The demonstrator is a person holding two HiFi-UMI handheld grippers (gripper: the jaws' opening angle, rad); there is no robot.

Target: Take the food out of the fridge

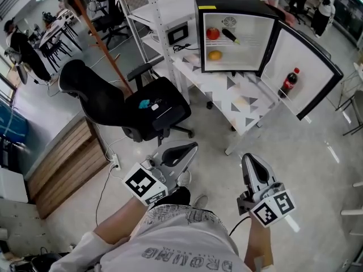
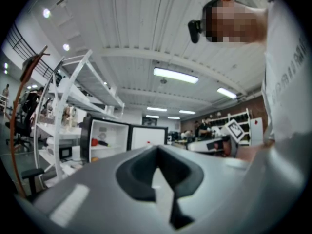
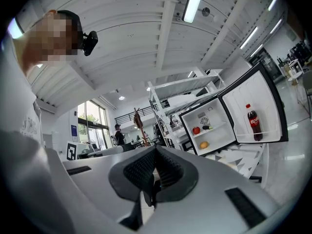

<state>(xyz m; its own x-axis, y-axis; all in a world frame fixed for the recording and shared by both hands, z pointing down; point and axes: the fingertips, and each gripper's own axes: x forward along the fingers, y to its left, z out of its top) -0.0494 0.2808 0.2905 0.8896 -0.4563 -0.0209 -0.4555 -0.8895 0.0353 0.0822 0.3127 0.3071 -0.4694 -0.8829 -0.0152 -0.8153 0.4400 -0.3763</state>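
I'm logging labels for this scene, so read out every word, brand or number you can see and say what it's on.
None reads clearly.
Cola bottle label: too small.
Yellow sticker on mini fridge: too small.
Shirt print: upside down, blurred.
Marker cubes: patterns, no letters.

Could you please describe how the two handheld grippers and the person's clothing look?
Both the left gripper and the right gripper have pale grey tapered shells with black pads inside the jaws. Each carries a white cube with black square markers. A thin dark cable trails from the right one. The person wears a light shirt with lettering.
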